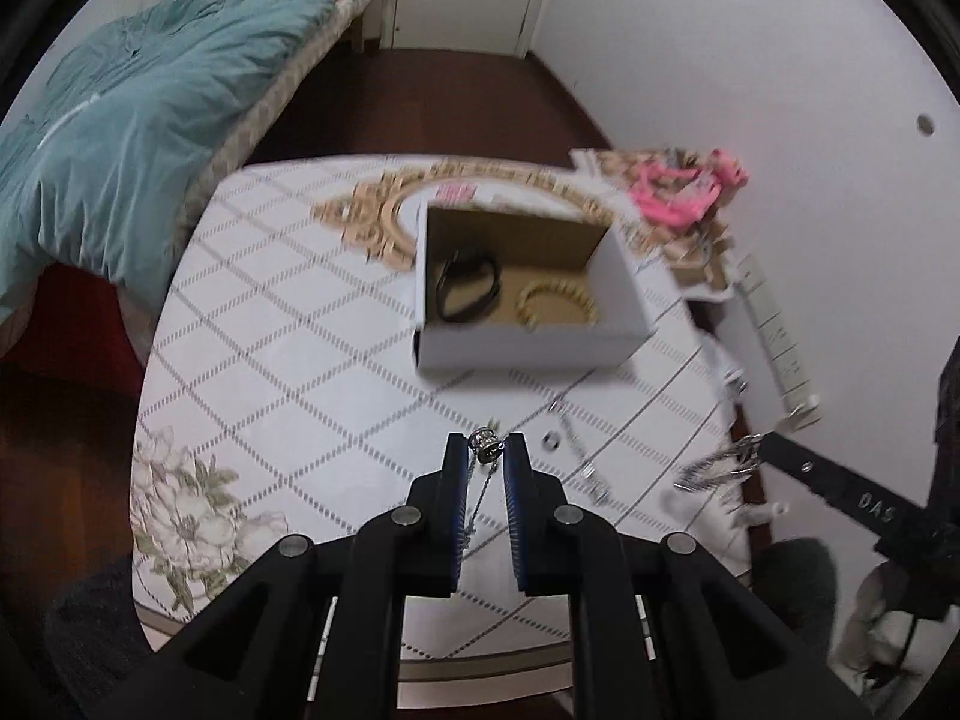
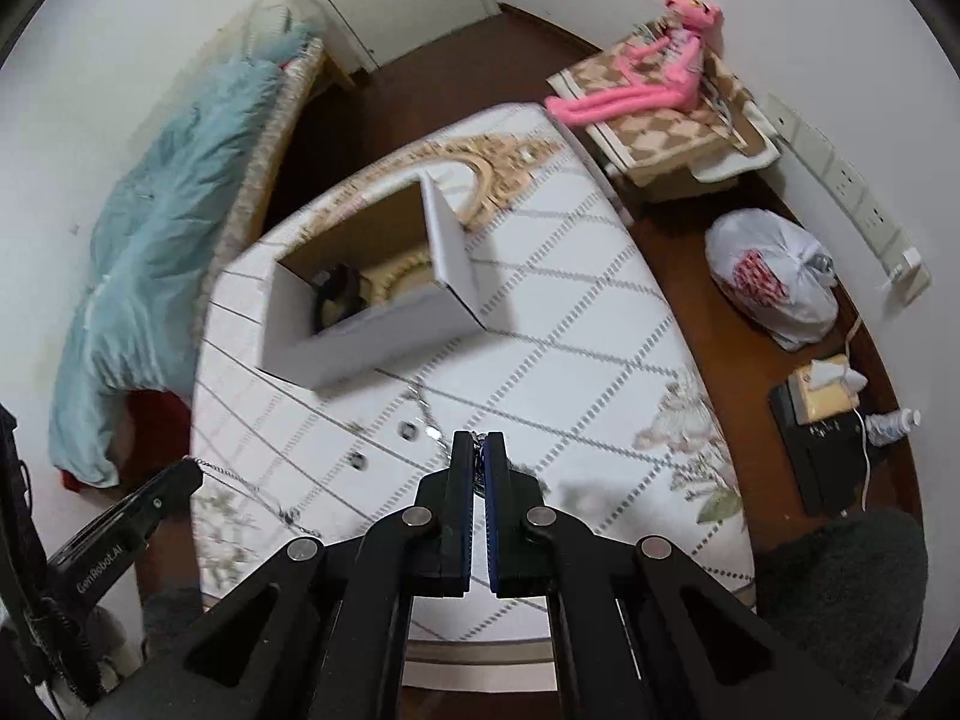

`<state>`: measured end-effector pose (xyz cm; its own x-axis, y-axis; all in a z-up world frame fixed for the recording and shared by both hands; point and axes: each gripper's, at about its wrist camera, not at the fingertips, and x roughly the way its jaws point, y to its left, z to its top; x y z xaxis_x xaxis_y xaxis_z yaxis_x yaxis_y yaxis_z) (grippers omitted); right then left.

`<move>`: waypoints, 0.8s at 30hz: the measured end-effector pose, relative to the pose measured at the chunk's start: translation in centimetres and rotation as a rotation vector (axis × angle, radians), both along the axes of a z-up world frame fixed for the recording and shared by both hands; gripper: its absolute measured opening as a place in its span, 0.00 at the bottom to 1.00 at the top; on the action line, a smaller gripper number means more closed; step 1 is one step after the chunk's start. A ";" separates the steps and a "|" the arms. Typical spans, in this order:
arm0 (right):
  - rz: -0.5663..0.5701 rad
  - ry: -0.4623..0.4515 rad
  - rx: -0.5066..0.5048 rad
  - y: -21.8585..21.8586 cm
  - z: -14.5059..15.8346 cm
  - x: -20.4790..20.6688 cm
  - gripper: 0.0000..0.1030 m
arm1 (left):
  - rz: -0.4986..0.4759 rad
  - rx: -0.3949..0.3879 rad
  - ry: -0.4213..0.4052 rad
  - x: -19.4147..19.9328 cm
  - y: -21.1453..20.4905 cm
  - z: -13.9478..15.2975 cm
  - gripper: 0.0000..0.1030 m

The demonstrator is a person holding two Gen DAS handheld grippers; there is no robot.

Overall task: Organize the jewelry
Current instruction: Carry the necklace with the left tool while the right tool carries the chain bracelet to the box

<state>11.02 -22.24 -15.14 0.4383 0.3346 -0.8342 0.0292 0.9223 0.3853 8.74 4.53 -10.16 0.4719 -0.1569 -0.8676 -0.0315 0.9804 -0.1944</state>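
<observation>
Left wrist view: my left claw (image 1: pixel 486 447) is narrowed around a silver ring charm (image 1: pixel 485 443) on a thin chain (image 1: pixel 477 501) that trails back between the fingers, its long axis running along them. The open box (image 1: pixel 522 354) sits ahead, already holding a black band (image 1: pixel 468 294) and a gold bracelet (image 1: pixel 558 306). I judge this the carry step; next comes lifting ahead and releasing over the box.

Right wrist view: my right claw (image 2: pixel 478 450) is nearly closed on another chain (image 2: pixel 480 468), hanging lengthwise between the fingers. Loose small rings (image 2: pixel 410 431) lie on the surface (image 2: pixel 570 312) just ahead-left; the box stands beyond them.
</observation>
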 end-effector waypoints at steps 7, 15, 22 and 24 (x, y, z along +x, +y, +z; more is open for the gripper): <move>0.073 -0.094 0.042 1.5 4.8 2.6 0.03 | -0.022 -0.031 -0.080 3.3 0.1 4.0 0.09; 0.125 -0.129 0.019 3.9 6.6 9.1 0.03 | -0.056 -0.026 -0.115 9.1 -0.2 6.0 0.09; 0.156 -0.045 0.017 5.4 4.4 15.0 0.03 | -0.069 -0.022 -0.060 14.0 0.1 4.3 0.09; 0.173 -0.019 -0.001 5.9 3.3 16.3 0.03 | -0.072 -0.019 -0.037 15.0 0.2 3.4 0.09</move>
<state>27.31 -16.31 -11.83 0.3899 0.4059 -0.8266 -0.1371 0.9132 0.3837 23.72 4.75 -6.79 0.4903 -0.2077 -0.8464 0.0461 0.9760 -0.2128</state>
